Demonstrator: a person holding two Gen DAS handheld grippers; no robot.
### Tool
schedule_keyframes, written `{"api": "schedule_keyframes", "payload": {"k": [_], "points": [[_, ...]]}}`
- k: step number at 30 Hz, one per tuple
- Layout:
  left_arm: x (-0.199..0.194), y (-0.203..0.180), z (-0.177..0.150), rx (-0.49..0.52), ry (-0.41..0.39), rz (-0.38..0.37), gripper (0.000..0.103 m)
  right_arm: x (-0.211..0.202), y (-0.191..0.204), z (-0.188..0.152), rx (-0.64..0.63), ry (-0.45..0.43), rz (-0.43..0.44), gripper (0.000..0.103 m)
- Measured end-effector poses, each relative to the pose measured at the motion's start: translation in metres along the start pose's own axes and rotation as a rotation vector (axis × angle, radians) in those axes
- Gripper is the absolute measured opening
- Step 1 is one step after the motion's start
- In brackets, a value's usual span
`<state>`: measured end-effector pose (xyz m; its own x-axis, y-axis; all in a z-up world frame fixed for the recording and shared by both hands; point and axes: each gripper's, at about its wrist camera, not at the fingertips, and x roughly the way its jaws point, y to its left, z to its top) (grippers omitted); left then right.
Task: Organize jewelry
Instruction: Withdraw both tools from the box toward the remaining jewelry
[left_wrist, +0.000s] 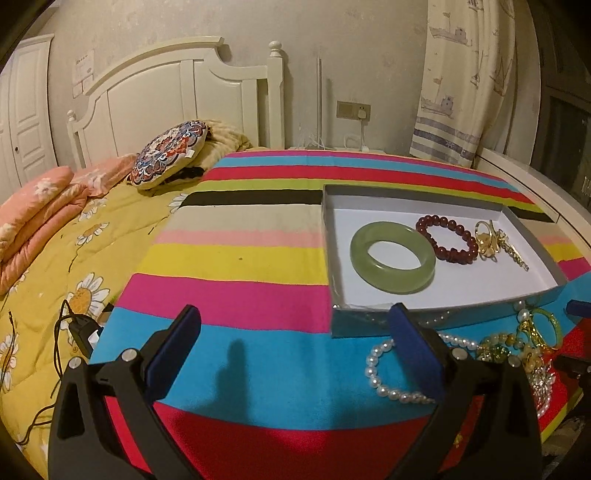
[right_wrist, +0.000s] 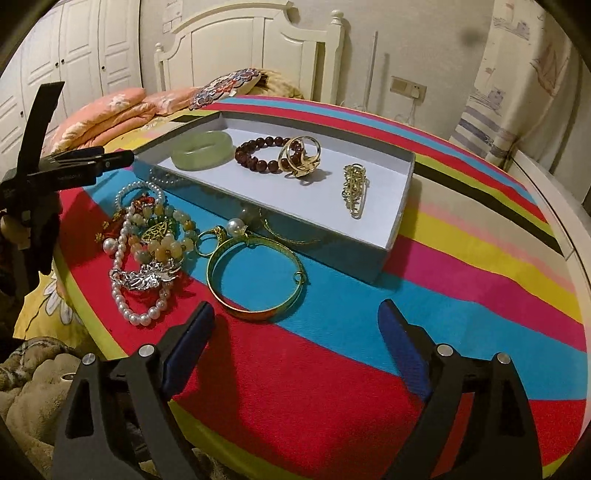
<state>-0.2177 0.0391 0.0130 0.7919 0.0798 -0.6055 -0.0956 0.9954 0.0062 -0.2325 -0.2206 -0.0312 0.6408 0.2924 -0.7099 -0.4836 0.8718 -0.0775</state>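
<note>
Striped bed cover (right_wrist: 461, 295): carries everything. Grey box (right_wrist: 391, 236), centre: jade bangle (right_wrist: 201, 149), red bead bracelet (right_wrist: 258, 153), gold ring (right_wrist: 301, 157), gold clip (right_wrist: 354, 190) filed. Unsorted near edge: gold bangle (right_wrist: 255, 277), pearl-and-bead tangle (right_wrist: 147, 240). My left gripper (left_wrist: 291, 354) and right gripper (right_wrist: 295, 354): jaws wide, empty.

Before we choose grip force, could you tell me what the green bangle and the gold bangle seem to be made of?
Green bangle: likely jade or glass, going by its translucent, milky, polished thick band. Gold bangle: probably gold-toned metal, a thin, shiny band reflecting the cloth's colours; solid or plated cannot be told.
</note>
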Motion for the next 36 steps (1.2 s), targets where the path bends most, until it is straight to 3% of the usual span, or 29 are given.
{"api": "schedule_keyframes", "payload": {"k": [4, 7, 8, 12, 16, 21, 23, 31, 36], "points": [[-0.009, 0.004, -0.001, -0.029, -0.029, -0.016, 0.1, 0.003, 0.003, 0.005, -0.007, -0.004, -0.001, 0.086], [-0.032, -0.009, -0.011, -0.009, -0.05, -0.224, 0.1, 0.003, 0.004, 0.006, -0.021, 0.001, -0.013, 0.086], [-0.04, -0.019, -0.015, 0.032, -0.063, -0.234, 0.1, 0.001, 0.003, 0.006, -0.014, 0.005, -0.012, 0.086], [-0.049, -0.047, -0.034, 0.181, -0.048, -0.185, 0.101, -0.017, 0.008, 0.005, -0.031, -0.042, 0.037, 0.086], [-0.054, -0.045, -0.051, 0.186, -0.032, -0.156, 0.101, -0.044, 0.037, 0.003, -0.152, -0.107, 0.087, 0.086], [-0.072, -0.028, -0.068, 0.202, -0.071, -0.022, 0.101, -0.044, 0.067, 0.008, -0.239, -0.047, 0.186, 0.075], [-0.08, -0.02, -0.069, 0.203, -0.086, -0.003, 0.101, -0.037, 0.072, 0.013, -0.235, 0.0, 0.228, 0.06], [-0.089, -0.009, -0.075, 0.149, -0.1, -0.048, 0.101, -0.015, 0.067, 0.017, -0.158, 0.092, 0.238, 0.053], [-0.089, -0.008, -0.079, 0.131, -0.096, -0.07, 0.101, -0.009, 0.071, 0.019, -0.188, 0.081, 0.169, 0.034]]}}
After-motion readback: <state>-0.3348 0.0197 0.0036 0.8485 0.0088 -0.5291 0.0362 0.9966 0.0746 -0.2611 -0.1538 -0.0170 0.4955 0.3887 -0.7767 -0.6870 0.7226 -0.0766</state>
